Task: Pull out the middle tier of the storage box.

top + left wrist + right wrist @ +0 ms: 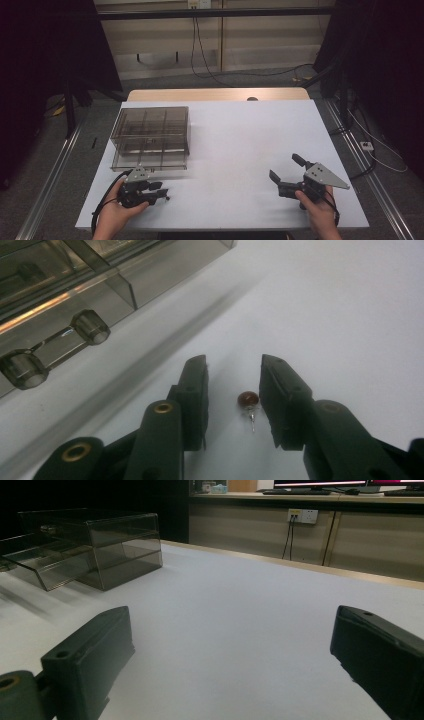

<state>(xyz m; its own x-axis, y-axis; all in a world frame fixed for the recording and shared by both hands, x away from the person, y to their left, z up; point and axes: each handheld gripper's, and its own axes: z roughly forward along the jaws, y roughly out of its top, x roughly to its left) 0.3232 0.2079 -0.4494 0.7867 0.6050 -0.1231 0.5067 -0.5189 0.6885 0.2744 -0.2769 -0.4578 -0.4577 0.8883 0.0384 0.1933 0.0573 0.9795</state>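
Nearest to the person, the left hand-held gripper (233, 390) lies low on the white tabletop (235, 145), and between its two black jaws there is a small dark red round bead on a thin metal pin (248, 401), maybe an earring or a stud. The jaws stand on both sides of the bead and they do not touch it yet; a gap of white surface is visible on each side, narrower at the right jaw. So this hand-held gripper is released, with nothing grasped, though the bead is inside its mouth.

On the other side of the tabletop, well apart, the right hand-held gripper (286, 174) is held by the right hand (320, 212) with the jaws spread wide and nothing between them.

Farther away, just beyond the left hand-held gripper, stands the smoky transparent plastic drawer box (150, 137) with small round knobs (91, 326) on its front.

The risk from here seems to be the size of the bead. It is tiny and round, and it sits closer to one jaw, so when the jaws close it may roll or jump out sideways. The thin pin also may turn under the pads, and then the grip would be weak
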